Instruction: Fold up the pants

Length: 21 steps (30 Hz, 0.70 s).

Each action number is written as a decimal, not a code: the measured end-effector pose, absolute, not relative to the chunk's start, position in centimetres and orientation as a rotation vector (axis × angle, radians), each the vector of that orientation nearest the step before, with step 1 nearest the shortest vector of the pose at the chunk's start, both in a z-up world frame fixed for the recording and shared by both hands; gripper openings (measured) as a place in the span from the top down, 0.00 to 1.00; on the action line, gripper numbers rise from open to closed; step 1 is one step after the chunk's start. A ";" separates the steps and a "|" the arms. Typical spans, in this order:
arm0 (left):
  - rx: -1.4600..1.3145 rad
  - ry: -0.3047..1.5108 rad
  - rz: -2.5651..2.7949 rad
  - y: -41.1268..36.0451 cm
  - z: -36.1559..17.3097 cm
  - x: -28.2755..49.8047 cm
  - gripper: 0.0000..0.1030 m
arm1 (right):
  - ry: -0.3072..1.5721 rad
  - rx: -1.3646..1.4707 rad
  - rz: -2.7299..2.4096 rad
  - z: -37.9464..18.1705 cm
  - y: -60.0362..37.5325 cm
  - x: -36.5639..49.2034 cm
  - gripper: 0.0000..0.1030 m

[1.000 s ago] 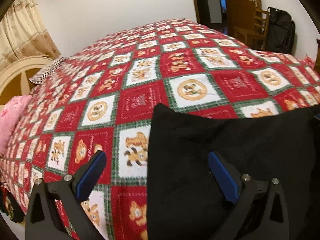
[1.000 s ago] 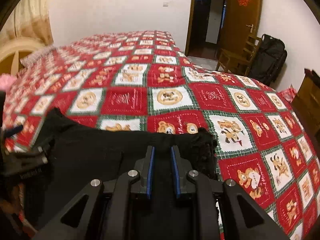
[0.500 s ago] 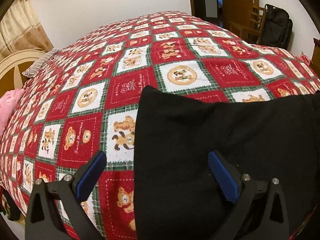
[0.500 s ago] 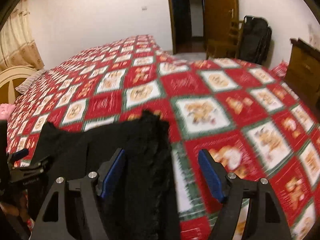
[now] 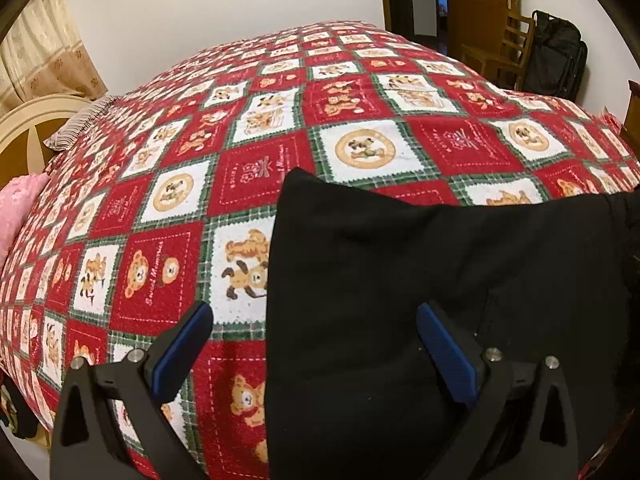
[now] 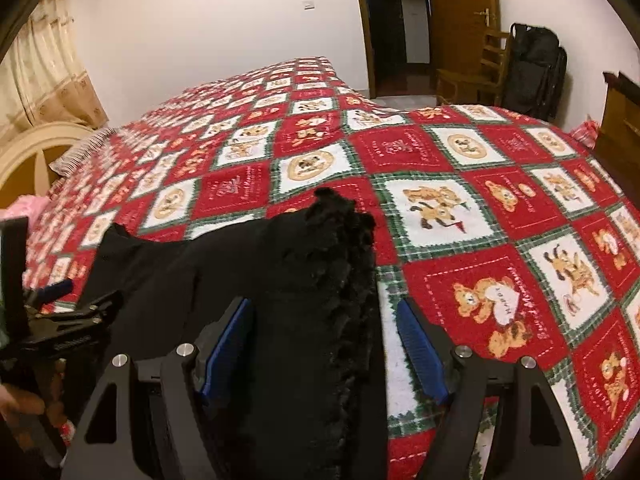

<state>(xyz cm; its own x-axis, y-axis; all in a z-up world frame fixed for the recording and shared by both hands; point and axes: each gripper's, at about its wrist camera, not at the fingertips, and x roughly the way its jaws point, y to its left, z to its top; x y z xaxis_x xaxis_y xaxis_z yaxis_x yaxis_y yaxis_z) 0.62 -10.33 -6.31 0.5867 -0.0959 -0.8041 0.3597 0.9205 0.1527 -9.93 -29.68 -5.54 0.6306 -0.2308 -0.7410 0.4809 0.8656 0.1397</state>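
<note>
Black pants (image 5: 420,280) lie flat on the red bear-pattern bedspread (image 5: 256,168), near its front edge. My left gripper (image 5: 316,344) is open and empty, its jaws straddling the pants' left edge. In the right wrist view the pants (image 6: 280,292) end in a fuzzy ruffled edge (image 6: 344,264). My right gripper (image 6: 324,344) is open and empty, its jaws either side of that edge. The left gripper (image 6: 60,304) also shows at the far left of the right wrist view.
A cream headboard (image 5: 28,128), a striped pillow (image 5: 80,124) and a pink cloth (image 5: 16,208) are at the left. A wooden chair (image 6: 476,72), a black bag (image 6: 536,72) and an open doorway (image 6: 396,28) stand beyond the bed. A wooden cabinet (image 6: 620,116) is at the right.
My right gripper was shut on the pants' edge a second ago; it has opened and let go, and the pants lie on the bed. The left gripper stayed open, shifting slightly.
</note>
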 end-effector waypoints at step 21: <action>0.045 1.070 -0.403 -6.8 -7.4 2.3 0.00 | 0.793 0.227 -0.282 -5.2 -28.4 -10.0 0.52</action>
